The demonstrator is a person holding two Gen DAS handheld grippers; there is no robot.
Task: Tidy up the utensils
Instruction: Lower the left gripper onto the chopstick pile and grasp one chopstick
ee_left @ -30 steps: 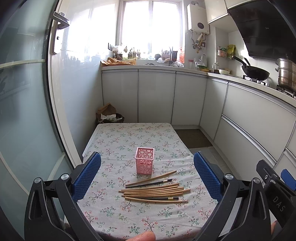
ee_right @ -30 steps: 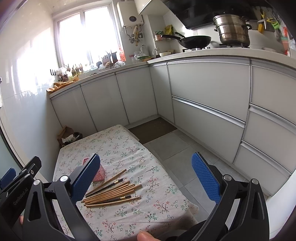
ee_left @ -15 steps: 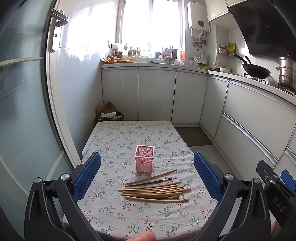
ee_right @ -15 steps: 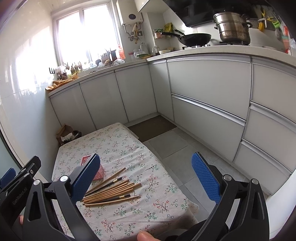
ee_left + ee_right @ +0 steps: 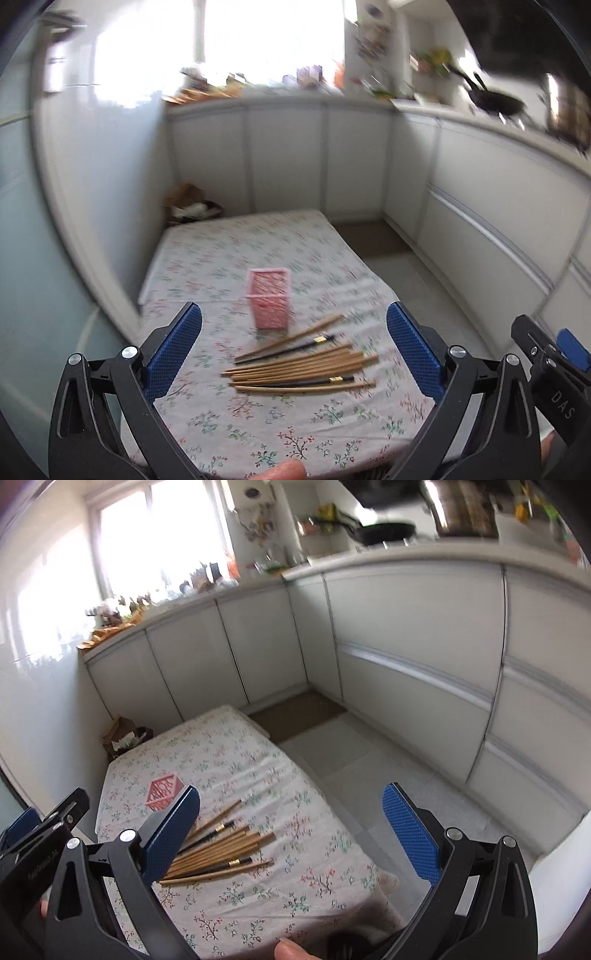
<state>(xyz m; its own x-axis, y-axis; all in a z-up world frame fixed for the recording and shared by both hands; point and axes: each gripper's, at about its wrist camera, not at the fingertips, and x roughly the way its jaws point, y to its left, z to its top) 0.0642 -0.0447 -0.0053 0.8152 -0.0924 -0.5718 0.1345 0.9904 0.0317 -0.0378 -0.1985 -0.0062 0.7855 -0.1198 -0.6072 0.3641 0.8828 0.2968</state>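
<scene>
Grippers both gaping wide, empty: left gripper (image 5: pixel 293 347), right gripper (image 5: pixel 291 834) above near table edge. Chopsticks (image 5: pixel 299 369) loose on floral tablecloth (image 5: pixel 258 424), just before pink holder (image 5: pixel 269 299), upright, likely their destination.

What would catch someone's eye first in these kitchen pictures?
Probably the pink mesh holder standing upright mid-table on the floral tablecloth, with a loose bundle of chopsticks lying just in front of it. Both the left gripper and right gripper are open and empty.
</scene>
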